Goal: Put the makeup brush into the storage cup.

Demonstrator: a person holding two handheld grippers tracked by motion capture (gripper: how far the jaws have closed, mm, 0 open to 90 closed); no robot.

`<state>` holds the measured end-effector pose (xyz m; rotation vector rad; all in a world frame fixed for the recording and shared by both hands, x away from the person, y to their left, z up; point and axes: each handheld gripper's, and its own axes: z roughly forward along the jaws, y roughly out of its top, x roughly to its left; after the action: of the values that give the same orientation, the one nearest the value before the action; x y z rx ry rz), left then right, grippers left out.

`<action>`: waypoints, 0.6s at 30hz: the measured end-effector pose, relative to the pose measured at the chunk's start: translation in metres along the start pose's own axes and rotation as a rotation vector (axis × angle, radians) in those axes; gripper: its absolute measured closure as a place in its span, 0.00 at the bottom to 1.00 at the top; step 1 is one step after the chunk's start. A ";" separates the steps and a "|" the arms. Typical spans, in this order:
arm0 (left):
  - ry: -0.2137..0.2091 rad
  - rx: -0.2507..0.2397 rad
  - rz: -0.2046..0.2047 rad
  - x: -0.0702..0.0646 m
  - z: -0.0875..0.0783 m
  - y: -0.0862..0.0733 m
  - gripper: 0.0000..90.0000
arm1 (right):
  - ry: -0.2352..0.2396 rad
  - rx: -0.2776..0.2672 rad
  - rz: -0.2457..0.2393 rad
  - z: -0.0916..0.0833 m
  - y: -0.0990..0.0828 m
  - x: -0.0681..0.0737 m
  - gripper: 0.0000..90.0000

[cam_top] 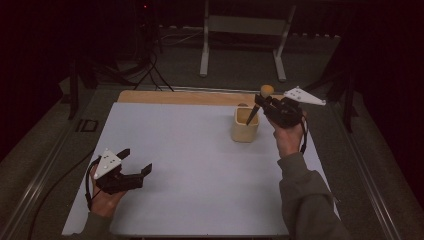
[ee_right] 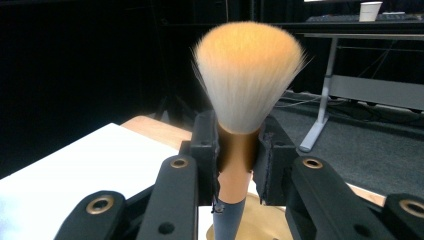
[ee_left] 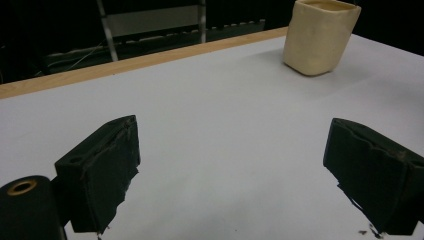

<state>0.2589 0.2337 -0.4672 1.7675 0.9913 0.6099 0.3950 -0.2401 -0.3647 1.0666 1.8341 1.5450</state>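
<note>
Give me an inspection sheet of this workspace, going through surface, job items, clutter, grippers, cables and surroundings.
Surface: white mat over a wooden table, bare in the middle.
Job's things: cream cup at the far right; brush, bristles up, handle angled into the cup.
Clutter: nothing seen.
Grippers: left gripper open, low over the mat; right gripper shut on the brush.
Cables: black cable trailing off the left edge.
Surroundings: dark room, metal frame behind.

I see a table [cam_top: 165, 97] with a wood edge, a big white sheet [cam_top: 200, 175] over it, and a cream cup [cam_top: 245, 125] on the sheet.
</note>
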 end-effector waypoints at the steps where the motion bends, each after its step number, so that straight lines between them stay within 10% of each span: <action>1: 0.001 0.000 0.000 0.000 0.000 0.000 0.11 | -0.014 -0.002 -0.004 0.000 0.000 0.000 0.82; 18: -0.001 0.002 0.006 -0.001 0.000 0.000 0.11 | -0.090 0.035 -0.043 0.008 -0.002 -0.002 0.82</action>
<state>0.2584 0.2327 -0.4671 1.7722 0.9868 0.6121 0.4020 -0.2376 -0.3691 1.0873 1.8179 1.4222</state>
